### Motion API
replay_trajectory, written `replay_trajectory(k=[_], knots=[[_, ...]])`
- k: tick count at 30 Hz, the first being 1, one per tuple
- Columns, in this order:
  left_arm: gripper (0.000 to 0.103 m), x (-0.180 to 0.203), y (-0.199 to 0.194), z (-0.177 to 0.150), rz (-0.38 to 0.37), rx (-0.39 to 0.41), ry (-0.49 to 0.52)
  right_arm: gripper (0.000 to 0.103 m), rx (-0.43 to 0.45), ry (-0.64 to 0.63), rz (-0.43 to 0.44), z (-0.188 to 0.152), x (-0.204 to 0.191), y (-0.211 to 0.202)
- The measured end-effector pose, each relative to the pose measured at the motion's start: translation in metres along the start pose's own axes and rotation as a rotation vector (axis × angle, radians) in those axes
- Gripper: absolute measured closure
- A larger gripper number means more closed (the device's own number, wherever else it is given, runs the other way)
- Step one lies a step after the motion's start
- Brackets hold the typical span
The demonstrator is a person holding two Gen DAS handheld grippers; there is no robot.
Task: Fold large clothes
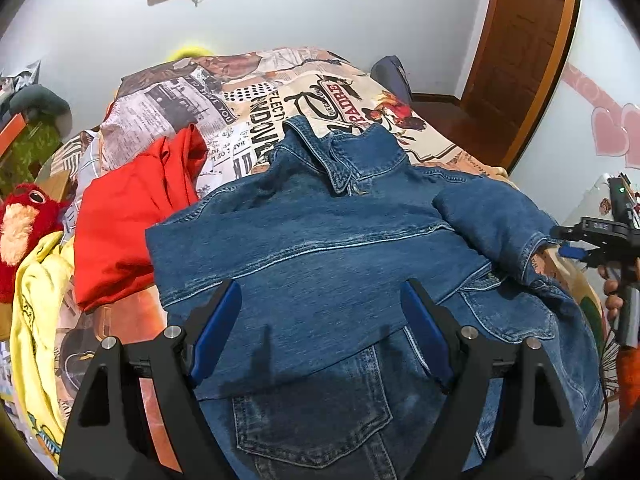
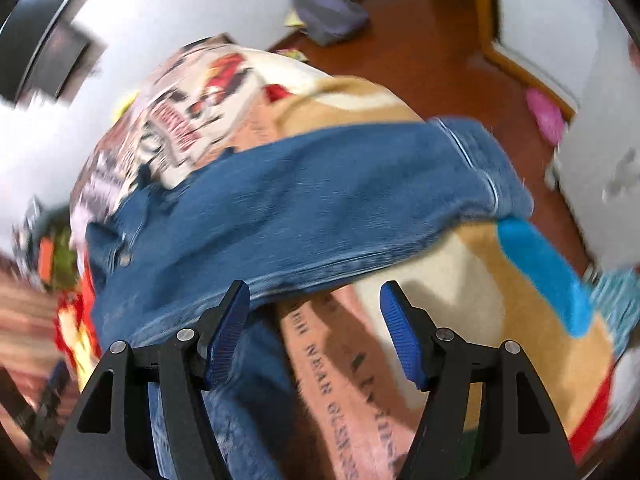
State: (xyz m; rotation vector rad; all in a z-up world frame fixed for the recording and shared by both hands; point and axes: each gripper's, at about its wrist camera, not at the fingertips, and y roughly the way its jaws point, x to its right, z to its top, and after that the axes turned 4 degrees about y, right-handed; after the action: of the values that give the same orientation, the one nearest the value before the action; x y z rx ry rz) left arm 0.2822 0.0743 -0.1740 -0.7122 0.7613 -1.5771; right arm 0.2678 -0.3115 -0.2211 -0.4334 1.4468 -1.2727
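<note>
Here the left gripper (image 1: 320, 300) hangs over the denim jacket (image 1: 320, 248) with its blue-padded jaws spread wide and nothing between them; the pads stand above the cloth, not pressing on it. The right gripper (image 2: 314, 308) also stands with its jaws apart and empty: its left pad sits at the lower edge of the jacket's sleeve (image 2: 320, 208), its right pad over bare bedspread, and neither pad clamps the fabric. In the left wrist view the right gripper shows just beside the sleeve cuff (image 1: 536, 244), with part of a hand (image 1: 614, 292) on its grip. The jacket lies spread on the printed bedspread (image 1: 248, 112), collar toward the far end of the bed, one sleeve folded inward across the body. Beside the jacket, on its left, lies a red garment (image 1: 124, 224), touching its edge; beyond that, a yellow garment (image 1: 36, 300) and a red plush toy (image 1: 24, 224). Past the bed's far corner stands a wooden door (image 1: 524, 52).
</note>
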Motion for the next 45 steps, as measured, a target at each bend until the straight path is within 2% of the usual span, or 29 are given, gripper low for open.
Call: replay_trajectory(k=[4, 7, 9, 11, 12, 15, 20, 26, 31, 35, 40, 45], knots=[[0.021, 0.000, 0.006, 0.000, 0.009, -0.015, -0.001, 0.040, 0.022, 0.125, 0.034, 0.010, 0.020, 0.011], [0.021, -0.002, 0.010, -0.001, 0.017, -0.025, -0.005, 0.052, 0.064, 0.152, 0.018, 0.017, 0.020, 0.010], [0.021, -0.005, 0.012, -0.003, 0.024, -0.032, -0.009, 0.074, 0.085, 0.144, -0.022, 0.022, 0.017, 0.010], [0.021, -0.008, 0.012, -0.005, 0.031, -0.034, -0.009, 0.088, 0.111, 0.119, -0.032, 0.025, 0.010, 0.004], [0.021, -0.009, 0.012, -0.006, 0.037, -0.033, -0.008, 0.091, 0.122, 0.109, -0.032, 0.027, 0.010, 0.001], [0.021, -0.014, 0.010, -0.008, 0.046, -0.027, -0.011, 0.094, 0.191, 0.043, -0.042, 0.028, -0.008, -0.018], [0.021, -0.025, -0.001, -0.011, 0.042, -0.005, -0.035, 0.095, 0.265, -0.103, 0.014, 0.027, -0.060, -0.053], [0.021, -0.041, -0.024, -0.012, 0.045, 0.051, -0.061, 0.096, 0.324, -0.316, 0.112, 0.009, -0.153, -0.088], [0.021, -0.064, -0.049, -0.019, 0.054, 0.102, -0.102, 0.096, 0.261, -0.462, 0.251, -0.024, -0.239, -0.092], [0.021, -0.089, -0.064, -0.031, 0.047, 0.116, -0.163, 0.096, 0.167, -0.554, 0.311, -0.060, -0.290, -0.072], [0.021, -0.115, -0.072, -0.050, 0.071, 0.096, -0.209, 0.096, -0.031, -0.671, 0.269, -0.119, -0.330, -0.008], [0.021, -0.127, -0.073, -0.072, 0.086, 0.064, -0.227, 0.096, -0.249, -0.712, 0.167, -0.169, -0.324, 0.069]])
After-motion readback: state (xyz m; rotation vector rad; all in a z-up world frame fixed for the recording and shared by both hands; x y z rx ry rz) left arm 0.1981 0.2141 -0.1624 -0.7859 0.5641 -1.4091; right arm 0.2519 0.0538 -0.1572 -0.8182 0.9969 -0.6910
